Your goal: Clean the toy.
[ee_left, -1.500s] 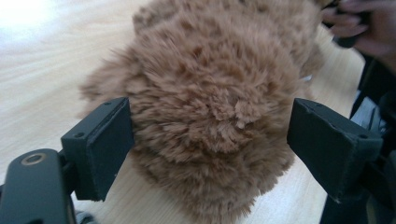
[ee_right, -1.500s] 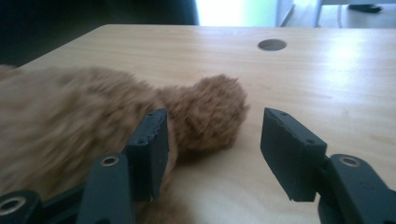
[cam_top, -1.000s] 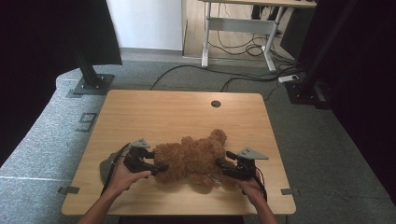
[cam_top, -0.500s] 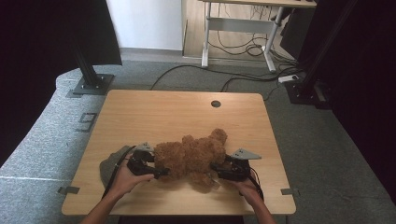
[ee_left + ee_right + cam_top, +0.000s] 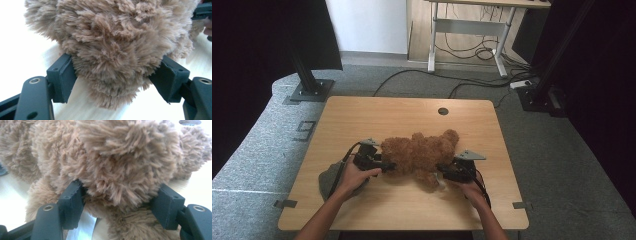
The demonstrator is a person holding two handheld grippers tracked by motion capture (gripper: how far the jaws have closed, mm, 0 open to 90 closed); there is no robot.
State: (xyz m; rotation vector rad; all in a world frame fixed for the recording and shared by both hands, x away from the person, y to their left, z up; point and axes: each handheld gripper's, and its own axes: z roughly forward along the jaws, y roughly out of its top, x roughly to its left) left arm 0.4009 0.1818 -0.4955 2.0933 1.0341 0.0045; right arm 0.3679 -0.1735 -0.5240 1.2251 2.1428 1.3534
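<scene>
teddy bear (image 5: 419, 156) | left gripper (image 5: 117, 82) jaws closing, pads pressing its fur; right gripper (image 5: 120, 207) likewise clamps its other end | squeeze deep into stuffing; lift level

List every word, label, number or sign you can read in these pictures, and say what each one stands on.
None can be read: the plush bear, the table and both grippers' black pads carry no readable text.
The white tag under the bear looks blank.

Beside you, a crumpled grey cloth (image 5: 328, 176) lies on the light wooden table (image 5: 412, 117); black cables (image 5: 462, 86) trail across the grey carpet (image 5: 257, 165) beyond.
</scene>
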